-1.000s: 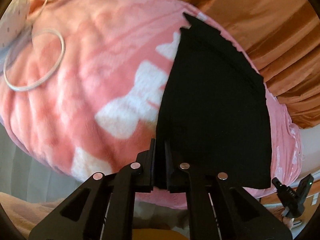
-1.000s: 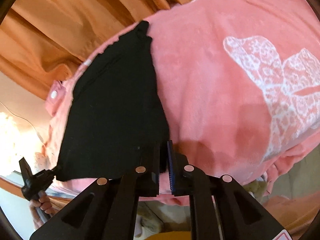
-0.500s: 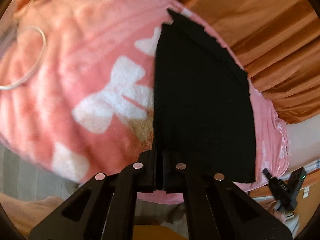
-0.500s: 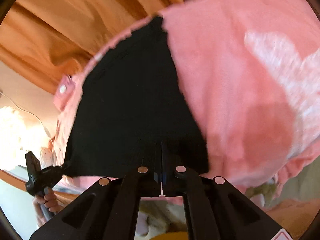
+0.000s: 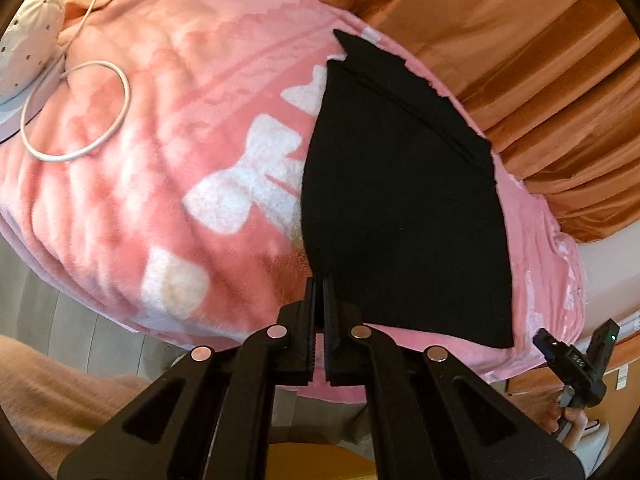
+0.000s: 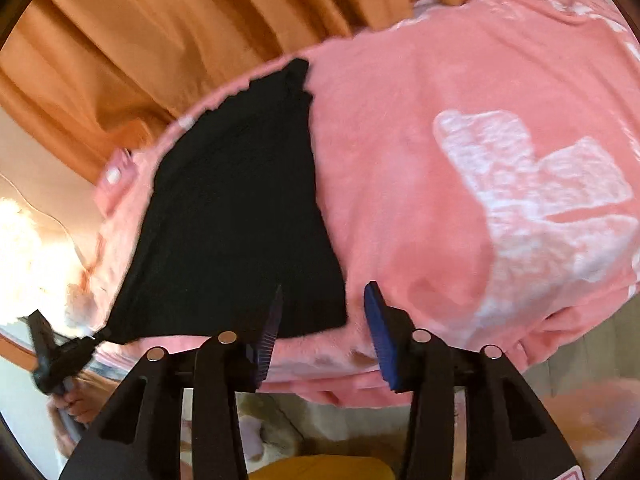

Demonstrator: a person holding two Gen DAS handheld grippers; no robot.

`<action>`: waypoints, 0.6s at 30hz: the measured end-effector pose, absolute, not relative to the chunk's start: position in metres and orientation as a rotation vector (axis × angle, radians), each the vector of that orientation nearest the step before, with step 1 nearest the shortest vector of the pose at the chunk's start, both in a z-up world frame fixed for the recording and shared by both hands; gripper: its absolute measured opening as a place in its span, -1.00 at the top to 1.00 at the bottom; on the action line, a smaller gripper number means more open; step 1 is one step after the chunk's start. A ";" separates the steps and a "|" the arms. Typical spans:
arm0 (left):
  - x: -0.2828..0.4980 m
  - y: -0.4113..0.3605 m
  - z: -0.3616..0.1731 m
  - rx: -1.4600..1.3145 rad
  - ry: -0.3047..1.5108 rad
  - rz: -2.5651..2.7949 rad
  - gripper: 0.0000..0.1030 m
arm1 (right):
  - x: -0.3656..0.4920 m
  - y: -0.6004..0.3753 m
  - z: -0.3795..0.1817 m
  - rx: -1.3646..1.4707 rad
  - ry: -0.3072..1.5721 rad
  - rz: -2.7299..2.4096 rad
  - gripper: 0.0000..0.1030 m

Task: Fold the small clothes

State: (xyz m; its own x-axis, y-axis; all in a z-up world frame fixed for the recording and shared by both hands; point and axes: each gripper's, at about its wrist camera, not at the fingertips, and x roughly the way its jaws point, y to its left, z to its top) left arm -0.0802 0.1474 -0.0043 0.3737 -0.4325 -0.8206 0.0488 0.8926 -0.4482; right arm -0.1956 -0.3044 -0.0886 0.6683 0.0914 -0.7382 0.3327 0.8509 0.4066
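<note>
A black garment lies flat and folded on a pink blanket with white bows. My left gripper is shut on the garment's near left corner. In the right wrist view the same garment lies ahead to the left on the blanket. My right gripper is open, and the garment's near right corner lies between its fingers, not pinched. The right gripper also shows in the left wrist view, and the left gripper shows in the right wrist view.
An orange curtain hangs behind the bed. A white cable loop and a white dotted object lie at the blanket's far left. The blanket's front edge drops off just before the grippers.
My right gripper was shut on the garment's corner and has opened, letting it go. My left gripper stays shut on its corner. Both views have shifted slightly.
</note>
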 end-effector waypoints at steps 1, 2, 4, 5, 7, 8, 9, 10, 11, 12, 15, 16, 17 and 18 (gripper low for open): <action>-0.079 0.149 -0.008 -0.385 1.159 -0.296 0.96 | -0.185 -0.302 -0.097 0.545 0.868 -0.136 0.15; -0.078 0.152 -0.013 -0.400 1.165 -0.262 0.95 | -0.175 -0.299 -0.108 0.547 0.902 -0.142 0.15; -0.077 0.158 -0.019 -0.436 1.163 -0.225 0.81 | -0.165 -0.297 -0.128 0.561 0.961 -0.158 0.12; -0.076 0.161 -0.024 -0.448 1.167 -0.210 0.69 | -0.166 -0.294 -0.129 0.564 0.948 -0.158 0.12; -0.076 0.163 -0.030 -0.458 1.171 -0.187 0.33 | -0.168 -0.288 -0.127 0.554 0.940 -0.150 0.13; -0.076 0.163 -0.032 -0.477 1.160 -0.192 0.31 | -0.170 -0.286 -0.125 0.547 0.932 -0.146 0.16; -0.075 0.161 -0.033 -0.479 1.150 -0.193 0.30 | -0.170 -0.283 -0.123 0.534 0.928 -0.142 0.20; -0.073 0.160 -0.033 -0.474 1.148 -0.193 0.30 | -0.171 -0.283 -0.121 0.529 0.927 -0.136 0.52; -0.071 0.157 -0.033 -0.471 1.146 -0.196 0.31 | -0.170 -0.283 -0.121 0.558 0.914 -0.105 0.83; -0.069 0.156 -0.032 -0.479 1.145 -0.201 0.32 | -0.167 -0.284 -0.122 0.589 0.912 -0.084 0.90; -0.062 0.149 -0.036 -0.508 1.186 -0.271 0.95 | -0.160 -0.277 -0.118 0.568 0.930 -0.060 0.91; -0.060 0.147 -0.037 -0.506 1.202 -0.281 0.95 | -0.158 -0.275 -0.118 0.575 0.927 -0.048 0.93; -0.062 0.148 -0.034 -0.498 1.198 -0.274 0.96 | -0.158 -0.274 -0.115 0.582 0.917 -0.043 0.93; -0.063 0.148 -0.030 -0.485 1.188 -0.274 0.96 | -0.161 -0.273 -0.111 0.583 0.897 -0.044 0.94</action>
State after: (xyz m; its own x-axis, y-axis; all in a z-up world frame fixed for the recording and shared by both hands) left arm -0.0634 0.1479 -0.0303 0.3579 -0.4513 -0.8175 -0.0471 0.8656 -0.4985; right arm -0.1612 -0.2729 -0.1106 0.6335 0.2018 -0.7470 0.2735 0.8447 0.4601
